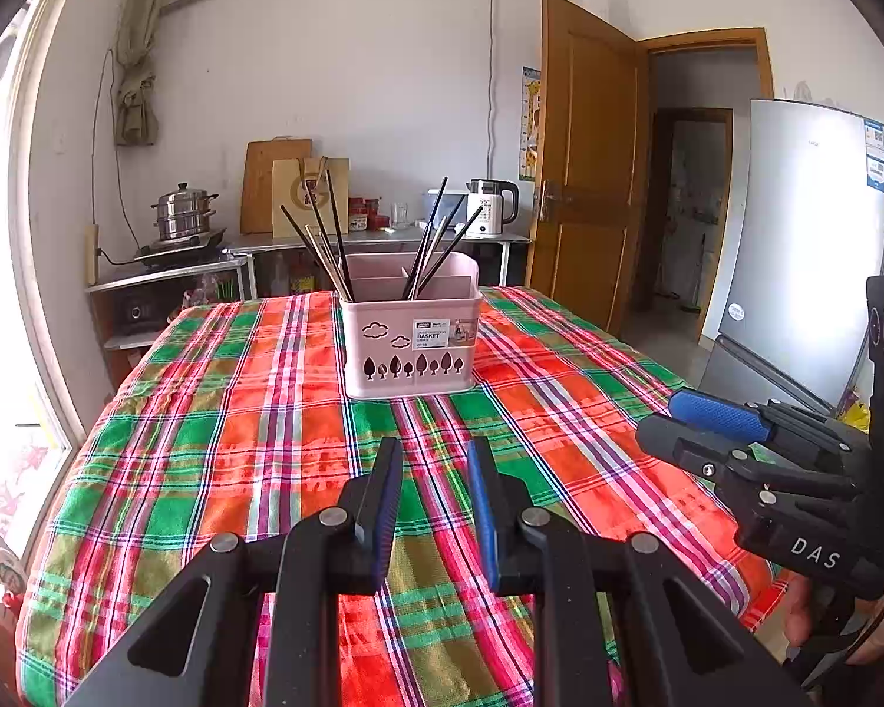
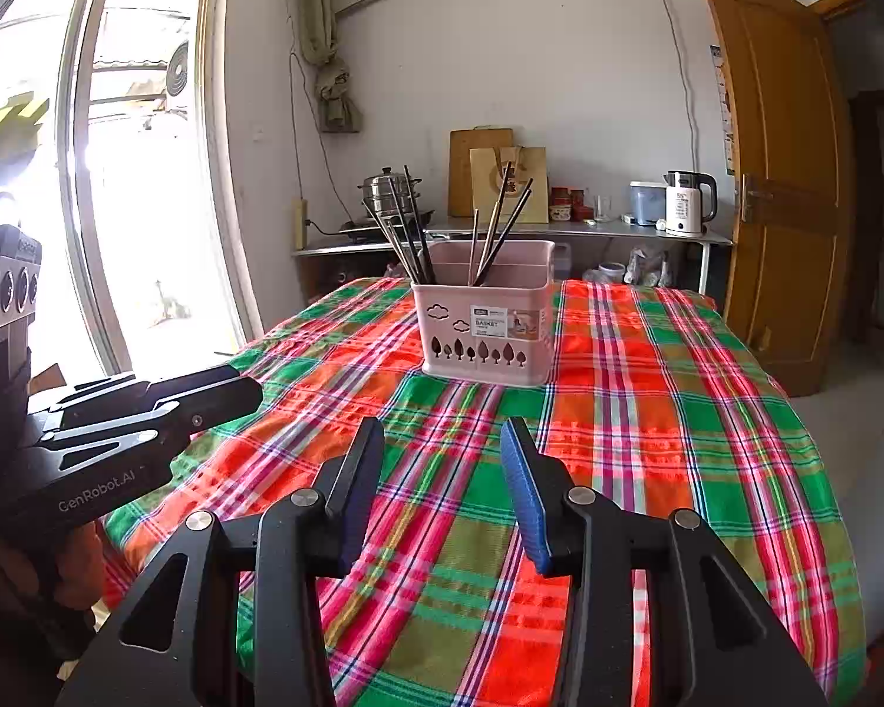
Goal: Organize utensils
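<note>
A pink utensil basket (image 1: 409,347) (image 2: 489,342) stands upright on the plaid tablecloth (image 1: 236,442) toward the table's far side. Dark chopsticks (image 1: 330,247) (image 2: 406,235) lean out of its left compartment. Another bunch of chopsticks (image 1: 436,241) (image 2: 501,224) stands in a compartment to the right. My left gripper (image 1: 433,459) hovers over the cloth in front of the basket, its jaws a narrow gap apart with nothing between them. My right gripper (image 2: 442,436) is beside it to the right, jaws wider apart and empty. Each gripper shows at the edge of the other's view: right gripper (image 1: 657,421), left gripper (image 2: 247,397).
Behind the table a metal counter (image 2: 619,230) holds a steamer pot (image 1: 182,215), a cutting board (image 1: 265,182), a paper bag, jars and a white kettle (image 2: 686,203). A fridge (image 1: 807,235) and a wooden door (image 1: 583,165) are at right, with a large window (image 2: 124,147) at left.
</note>
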`<state>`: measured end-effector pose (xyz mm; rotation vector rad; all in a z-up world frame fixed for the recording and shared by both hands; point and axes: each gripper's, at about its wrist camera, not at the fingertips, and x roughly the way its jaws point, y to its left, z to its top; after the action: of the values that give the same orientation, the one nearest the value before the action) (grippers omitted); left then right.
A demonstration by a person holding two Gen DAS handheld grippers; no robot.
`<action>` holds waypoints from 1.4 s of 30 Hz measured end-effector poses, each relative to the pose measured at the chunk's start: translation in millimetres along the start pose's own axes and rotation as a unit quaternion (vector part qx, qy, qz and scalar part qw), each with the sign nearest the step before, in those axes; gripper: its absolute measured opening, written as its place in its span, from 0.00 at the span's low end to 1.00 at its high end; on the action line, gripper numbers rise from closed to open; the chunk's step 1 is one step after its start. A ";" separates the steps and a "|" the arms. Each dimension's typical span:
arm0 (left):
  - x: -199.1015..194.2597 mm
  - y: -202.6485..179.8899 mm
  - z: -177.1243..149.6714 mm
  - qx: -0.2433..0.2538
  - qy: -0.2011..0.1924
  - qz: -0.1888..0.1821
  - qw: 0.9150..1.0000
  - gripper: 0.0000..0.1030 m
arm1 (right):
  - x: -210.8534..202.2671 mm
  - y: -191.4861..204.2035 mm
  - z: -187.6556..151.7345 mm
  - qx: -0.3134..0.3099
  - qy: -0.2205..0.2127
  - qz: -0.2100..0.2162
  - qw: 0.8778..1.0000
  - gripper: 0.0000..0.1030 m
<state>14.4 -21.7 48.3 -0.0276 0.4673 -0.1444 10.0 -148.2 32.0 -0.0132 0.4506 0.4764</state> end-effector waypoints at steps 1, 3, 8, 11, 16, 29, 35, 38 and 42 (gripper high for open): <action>-1.2 -0.4 -0.9 0.000 -0.003 -0.001 1.000 0.21 | -0.8 0.5 -0.6 -0.001 -0.002 -0.002 1.000 0.41; -2.0 -0.7 -3.2 -0.002 -0.006 -0.003 1.000 0.21 | -2.2 2.4 -1.9 -0.006 -0.006 -0.005 1.000 0.41; -1.1 -0.1 -6.0 -0.001 -0.008 0.004 1.000 0.21 | -2.3 5.1 -1.3 -0.013 -0.010 -0.008 1.000 0.41; 0.4 -1.6 -6.5 0.002 -0.010 0.009 1.000 0.21 | -1.4 4.3 -1.3 -0.013 -0.008 -0.010 1.000 0.42; 6.9 1.4 -9.5 -0.006 -0.001 0.007 1.000 0.21 | 0.0 3.0 -1.9 -0.014 -0.006 -0.012 1.000 0.42; 13.6 3.0 -9.9 -0.012 0.006 0.004 1.000 0.21 | 4.1 2.5 -2.9 -0.014 0.001 -0.012 1.000 0.42; 13.6 2.9 -9.5 -0.013 0.005 0.005 1.000 0.21 | 4.3 1.7 -2.4 -0.015 0.001 -0.013 1.000 0.42; 13.9 3.3 -9.8 -0.013 0.005 0.005 1.000 0.21 | 4.5 1.6 -1.7 -0.015 0.001 -0.013 1.000 0.42; 14.1 3.3 -10.8 -0.013 0.006 0.005 1.000 0.21 | 4.8 2.6 -2.1 -0.016 0.002 -0.012 1.000 0.42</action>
<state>22.4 -20.4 32.1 -0.0491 0.4810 -0.1280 11.8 -144.0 28.4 -0.0494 0.4472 0.4605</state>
